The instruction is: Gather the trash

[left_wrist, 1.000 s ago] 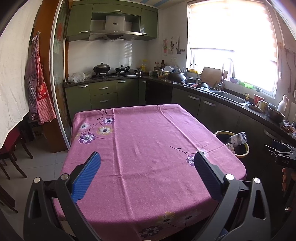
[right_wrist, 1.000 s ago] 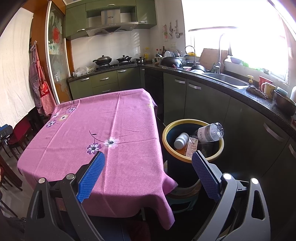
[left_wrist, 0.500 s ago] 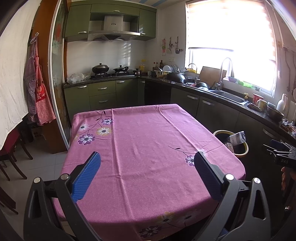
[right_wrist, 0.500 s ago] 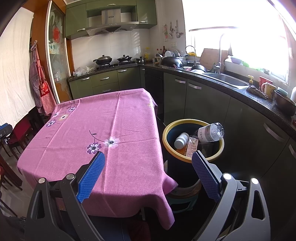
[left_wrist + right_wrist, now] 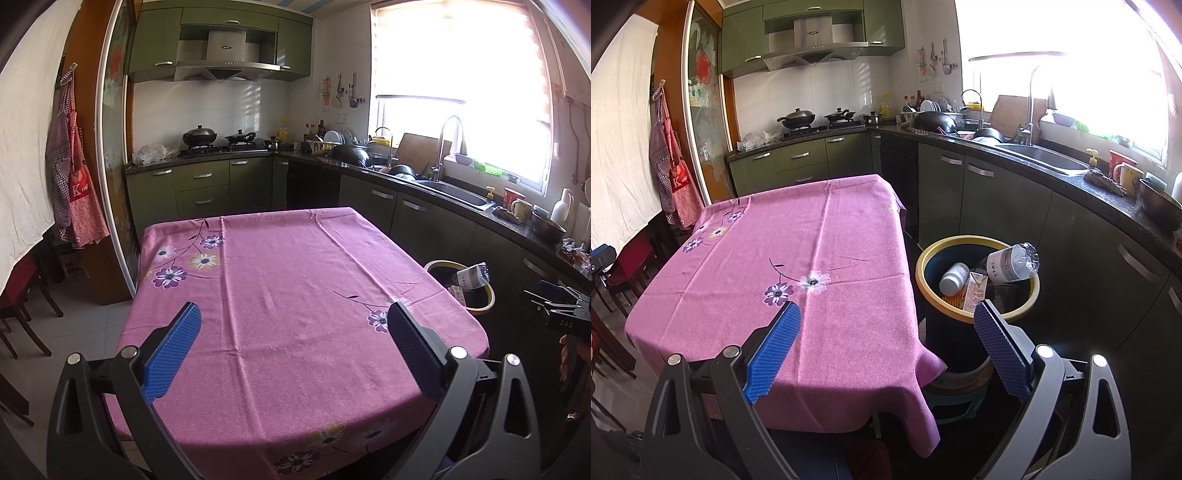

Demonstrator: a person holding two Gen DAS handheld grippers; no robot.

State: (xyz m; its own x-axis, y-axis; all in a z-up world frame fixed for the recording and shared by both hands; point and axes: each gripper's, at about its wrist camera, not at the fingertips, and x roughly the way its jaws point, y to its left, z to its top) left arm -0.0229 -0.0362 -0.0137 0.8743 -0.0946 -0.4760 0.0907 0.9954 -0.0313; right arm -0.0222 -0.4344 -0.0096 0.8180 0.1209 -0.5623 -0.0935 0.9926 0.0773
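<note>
Yellow-rimmed bin (image 5: pixel 977 312) holds bottle (image 5: pixel 1012 263), carton (image 5: pixel 975 291) — left gripper (image 5: pixel 291 325), right gripper (image 5: pixel 886 321) both wide apart, empty.

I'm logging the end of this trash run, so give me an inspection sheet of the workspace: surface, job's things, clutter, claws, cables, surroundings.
Surface: table under pink flowered tablecloth, nothing on it.
Job's things: yellow-rimmed dark trash bin beside the table holds a clear plastic bottle leaning on the rim, a small white pill bottle and a small carton.
Clutter: nothing seen on the table.
Claws: left claw open, empty; right claw open, empty.
Cables: nothing seen.
Surroundings: green kitchen cabinets, steel sink, pans on the stove, red checked apron hanging.
</note>
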